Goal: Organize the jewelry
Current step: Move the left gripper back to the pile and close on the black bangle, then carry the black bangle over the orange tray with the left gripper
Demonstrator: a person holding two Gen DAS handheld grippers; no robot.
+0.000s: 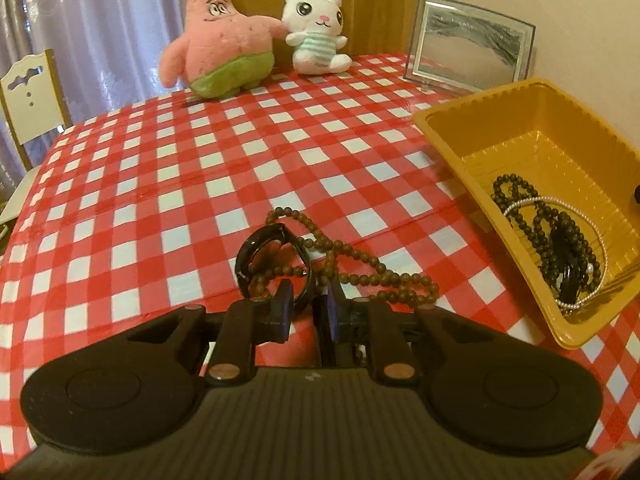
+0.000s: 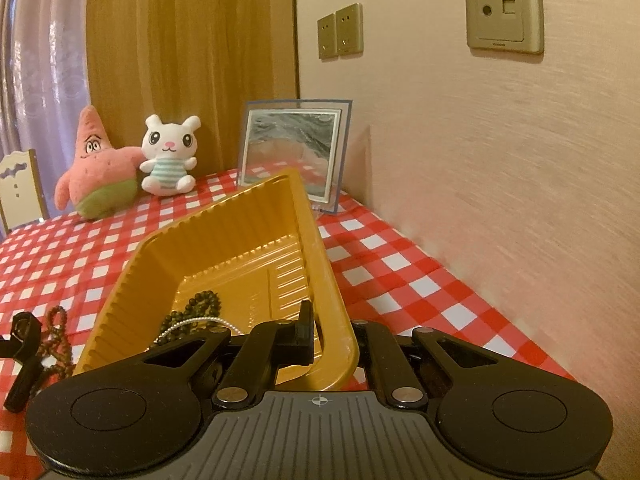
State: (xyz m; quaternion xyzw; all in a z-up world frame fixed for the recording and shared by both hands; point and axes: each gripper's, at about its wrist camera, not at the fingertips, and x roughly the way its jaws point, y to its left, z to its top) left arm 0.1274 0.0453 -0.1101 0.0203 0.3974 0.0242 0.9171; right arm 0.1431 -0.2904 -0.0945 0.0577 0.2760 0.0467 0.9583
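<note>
At lower centre, the left gripper pinched a black bangle lying over brown prayer beads on the checked tablecloth. The right gripper clamped the near rim of a yellow plastic tray holding dark beads and a pearl strand. Plush toys sat at upper left.

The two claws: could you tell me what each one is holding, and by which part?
The left claw grips the black bangle by its near rim. The right claw clamps the yellow tray at its near corner wall.
</note>
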